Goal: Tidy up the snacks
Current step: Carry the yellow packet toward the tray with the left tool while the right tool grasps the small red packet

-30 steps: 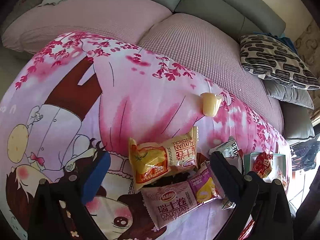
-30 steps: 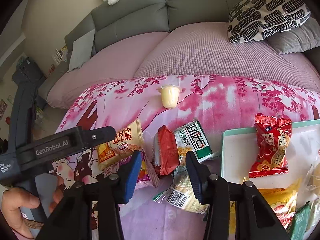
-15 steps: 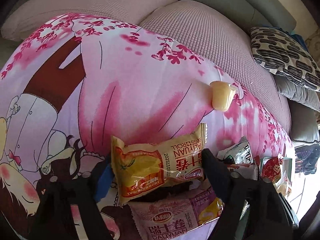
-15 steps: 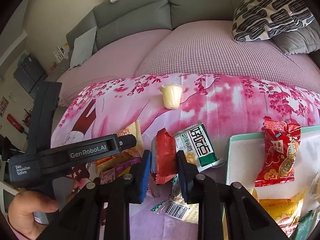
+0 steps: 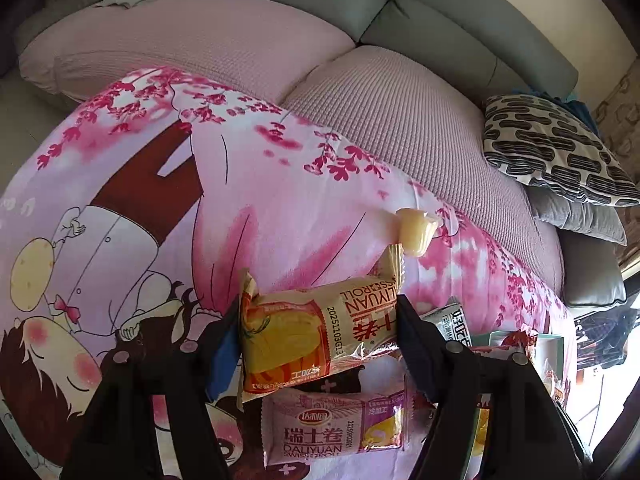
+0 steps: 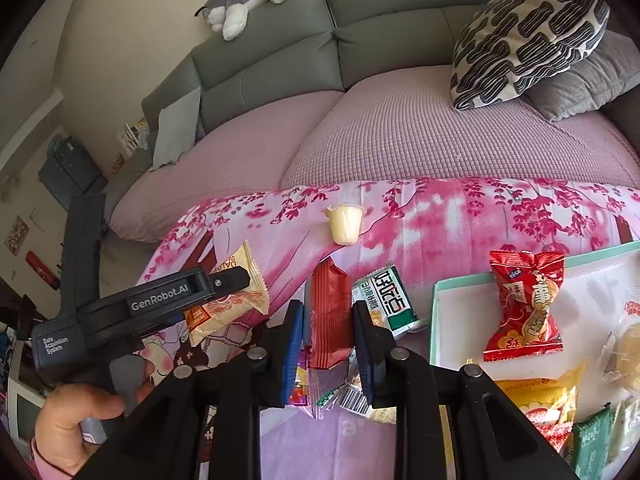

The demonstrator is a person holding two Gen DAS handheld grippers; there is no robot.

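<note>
Left gripper closing on yellow cake pack; right gripper clamps red packet. Only right view shows tray holding snacks.

Lying loose on the cloth: 1 yellow Swiss roll packet and 1 pink Swiss roll packet; comes to 2 of that kind. Also 1 jelly cup, 1 ribbed red packet, 1 green-and-white packet and 1 barcoded packet, partly hidden.

Inside 1 tray: 1 red twist-end packet, 1 yellow packet, at least 1 green packet and 1 clear-wrapped pastry; anything further cut off at the edge.

Behind: 1 patterned cushion, 1 grey cushion, 1 plush toy.
</note>
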